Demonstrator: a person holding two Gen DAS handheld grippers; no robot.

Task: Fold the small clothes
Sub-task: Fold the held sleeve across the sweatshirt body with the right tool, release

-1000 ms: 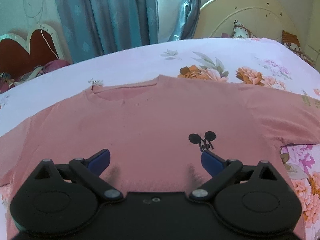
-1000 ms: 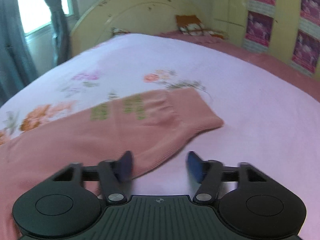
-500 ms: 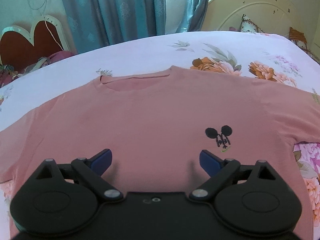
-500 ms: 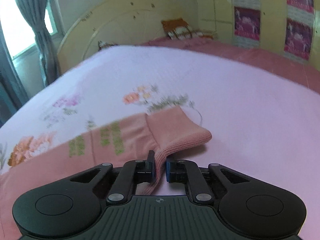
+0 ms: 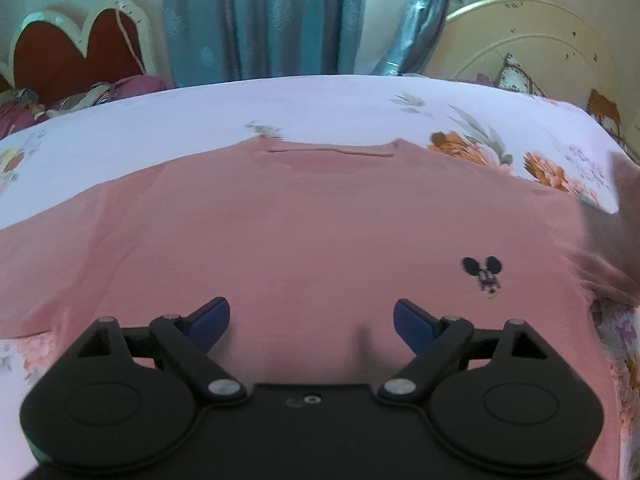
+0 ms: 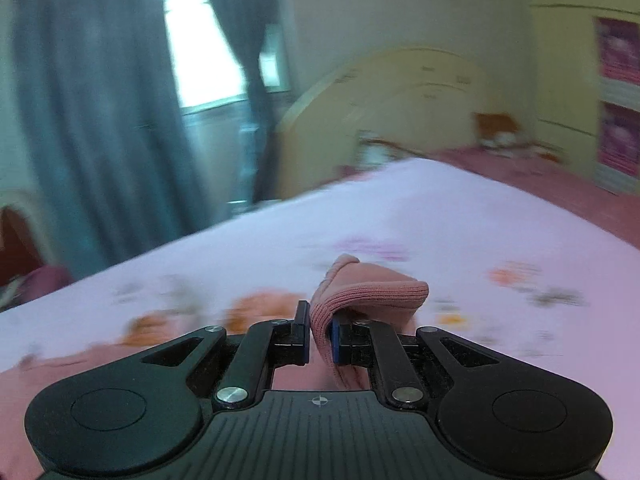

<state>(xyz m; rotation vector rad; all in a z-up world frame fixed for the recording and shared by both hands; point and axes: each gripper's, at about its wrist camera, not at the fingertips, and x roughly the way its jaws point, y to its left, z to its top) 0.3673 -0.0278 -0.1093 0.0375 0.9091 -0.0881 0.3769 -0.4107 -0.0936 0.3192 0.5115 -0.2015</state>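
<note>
sleeve cuff (image 6: 362, 292) pinched in right hand-held gripper (image 6: 320, 338) above bedsheet (image 6: 460, 216); left hand-held gripper (image 5: 311, 318) released, narrowing over shirt (image 5: 320, 220).

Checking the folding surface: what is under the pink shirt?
The pink shirt lies on a floral bedsheet, which shows all around it. What the sheet looks like beneath the shirt is covered.

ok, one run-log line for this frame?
stage: sleeve fold | right gripper: shut on sleeve cuff, lifted off bed sheet | left gripper: open, just been closing slightly, nothing between fingers, over pink shirt
</note>
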